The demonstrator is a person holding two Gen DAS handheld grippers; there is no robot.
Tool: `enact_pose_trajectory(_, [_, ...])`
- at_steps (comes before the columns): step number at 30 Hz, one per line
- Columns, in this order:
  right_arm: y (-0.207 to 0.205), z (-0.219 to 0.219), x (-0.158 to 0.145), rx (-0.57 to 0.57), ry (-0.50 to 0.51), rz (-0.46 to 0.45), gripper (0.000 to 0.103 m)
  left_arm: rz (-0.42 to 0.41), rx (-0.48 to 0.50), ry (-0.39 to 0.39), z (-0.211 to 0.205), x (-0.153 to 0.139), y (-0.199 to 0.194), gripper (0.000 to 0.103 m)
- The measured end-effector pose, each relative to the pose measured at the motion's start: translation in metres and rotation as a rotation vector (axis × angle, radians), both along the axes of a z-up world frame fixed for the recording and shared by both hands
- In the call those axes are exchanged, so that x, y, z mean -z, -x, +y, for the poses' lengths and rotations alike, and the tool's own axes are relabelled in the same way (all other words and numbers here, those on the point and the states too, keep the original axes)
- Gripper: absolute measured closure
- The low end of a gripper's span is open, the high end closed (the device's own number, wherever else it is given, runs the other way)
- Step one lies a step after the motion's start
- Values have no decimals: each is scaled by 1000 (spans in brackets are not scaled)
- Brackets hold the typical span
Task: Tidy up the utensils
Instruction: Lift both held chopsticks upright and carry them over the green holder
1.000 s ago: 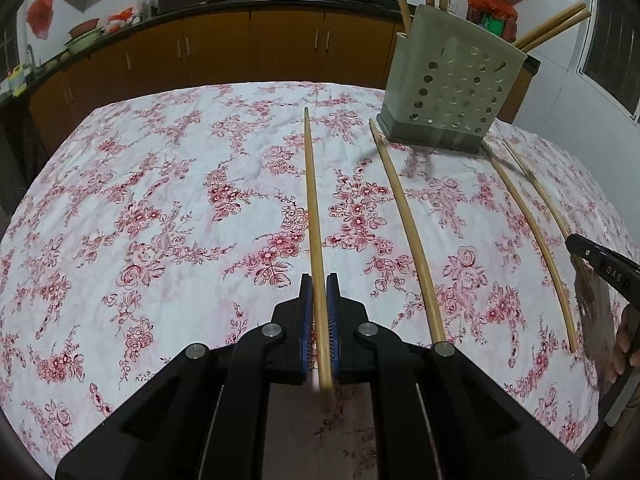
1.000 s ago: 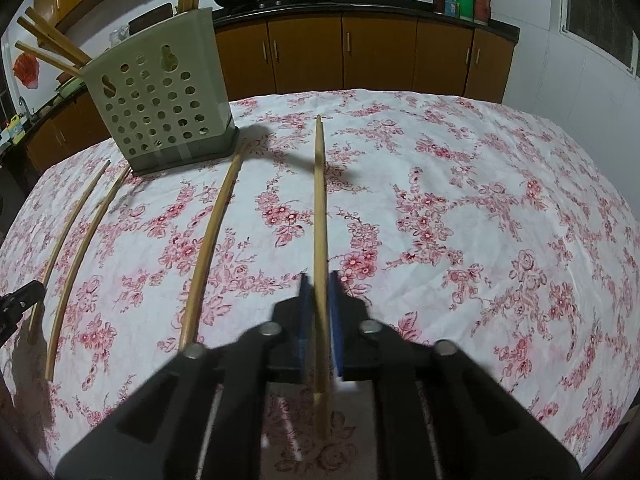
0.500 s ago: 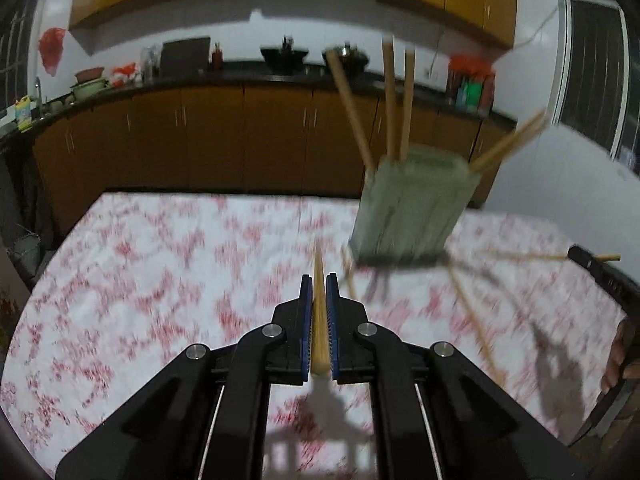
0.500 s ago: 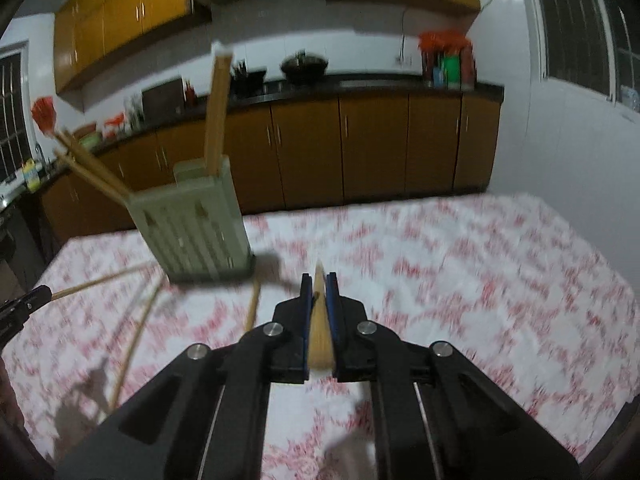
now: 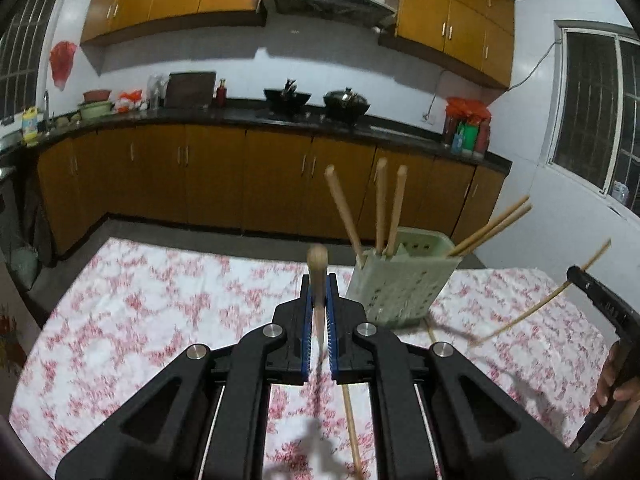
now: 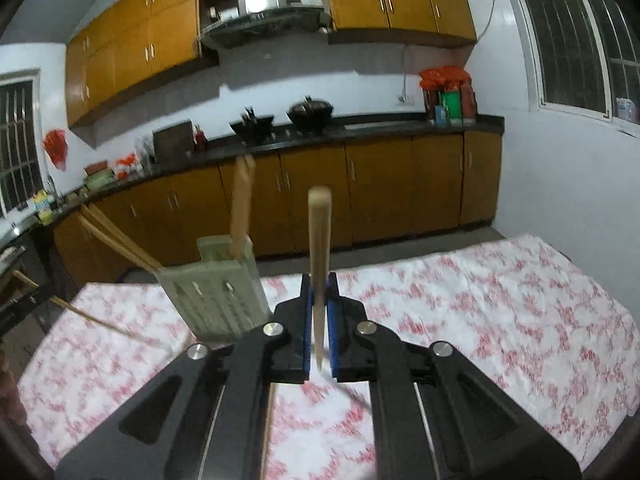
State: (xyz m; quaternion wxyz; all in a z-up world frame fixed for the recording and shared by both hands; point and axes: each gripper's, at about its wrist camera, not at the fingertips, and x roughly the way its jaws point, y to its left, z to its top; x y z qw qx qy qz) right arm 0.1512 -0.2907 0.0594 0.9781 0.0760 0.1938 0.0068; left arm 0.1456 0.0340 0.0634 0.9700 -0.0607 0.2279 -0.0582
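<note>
Both chopsticks are coming up off the table.

I'm raising both claws: a second ago each stick lay flat on the floral cloth [image 5: 168, 320], now both are airborne. My left gripper [image 5: 319, 304] is clamping tight on its chopstick [image 5: 317, 264], pointing up at frame centre; my right gripper [image 6: 319, 304] is pinching the other chopstick [image 6: 319, 236] likewise. The green holder [image 5: 396, 280] is sitting right of centre in the left view, left of centre in the right view.
</note>
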Motion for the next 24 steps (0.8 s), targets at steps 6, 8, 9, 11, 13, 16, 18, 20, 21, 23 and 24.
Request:
enact_pose_trajectory(6, [5,6,-44,-83,-73,-86,95,-54,46,26,-5,-30,4,96])
enact_pose_trajectory(8, [5,11,-56,-103,-87,-118,95,-86,52,32,-9,-40,5,96])
enact_pose_trajectory(9, [5,13,-62,-113,-94,-138,95,-107,51,34,-12,-45,4,96])
enact_pose_trajectory(11, [2,20,-73,-125,-98,-174,95,-151,49,48,-17,-57,0,96])
enact_pose_trajectory(13, [0,26,-81,-132,-97,-202,95,-187,48,65,-21,-66,-3,96])
enact_pose_trajectory(16, [-9,36,-90,-132,-89,-243,95,-257,41,102,-30,-84,-14,96])
enact_pose_trajectory(18, [-17,41,-92,-130,-89,-261,95,-290,28,118,-34,-91,-21,96])
enact_pose_trajectory(20, [-26,46,-92,-123,-80,-275,95,-315,19,123,-38,-93,-28,96])
enact_pose_trajectory(21, [-32,48,-92,-119,-75,-280,95,-322,13,121,-40,-93,-32,96])
enact_pose_trajectory(23, [-42,52,-90,-117,-74,-278,95,-321,8,127,-44,-88,-42,96])
enact_pose_trajectory(24, [-48,55,-88,-118,-74,-276,95,-318,7,129,-44,-86,-44,96])
